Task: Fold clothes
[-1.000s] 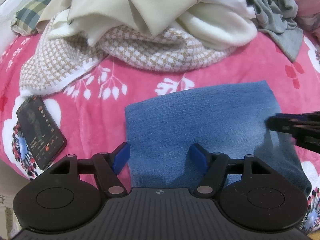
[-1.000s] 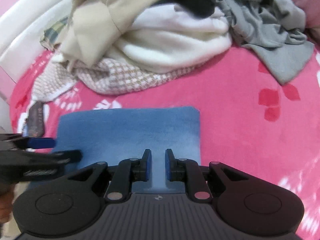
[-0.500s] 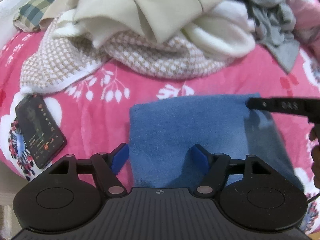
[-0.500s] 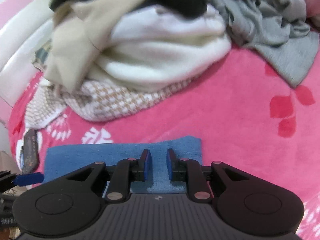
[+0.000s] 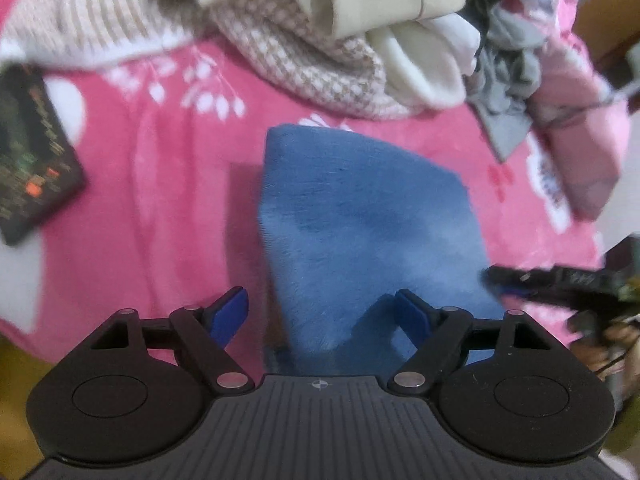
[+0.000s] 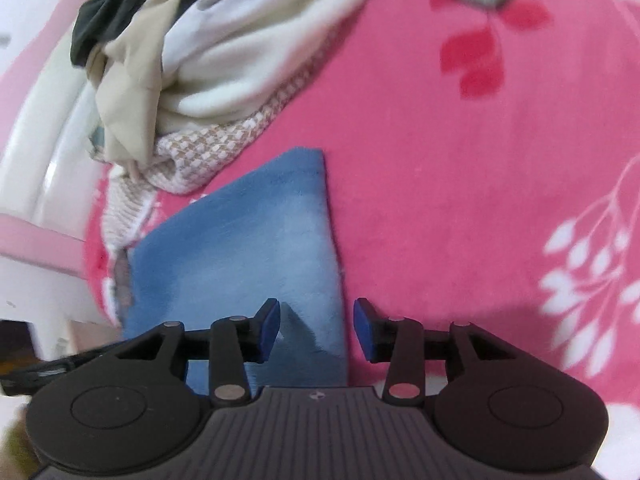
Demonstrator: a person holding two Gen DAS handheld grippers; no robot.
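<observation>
A folded blue denim garment (image 5: 360, 232) lies flat on the pink flowered blanket (image 5: 160, 200). My left gripper (image 5: 320, 316) straddles the garment's near left edge; its jaws are opening and the pads stand off the cloth. In the right wrist view the same blue garment (image 6: 248, 248) shows with its right edge running between the blue pads of my right gripper (image 6: 316, 326). Those jaws are also opening and do not press on the cloth. The right gripper's black fingers (image 5: 552, 280) show at the garment's right side in the left wrist view.
A heap of unfolded clothes (image 5: 360, 32), cream, beige, checked and grey, lies beyond the blue garment. A dark phone (image 5: 32, 160) rests on the blanket at the left. A white bed rail (image 6: 44, 136) runs along the left in the right wrist view.
Both grippers have swung and rolled toward the garment's near corners, so it now looks slanted in both views. The right jaws, nearly shut before, have spread apart; the left jaws have widened.
</observation>
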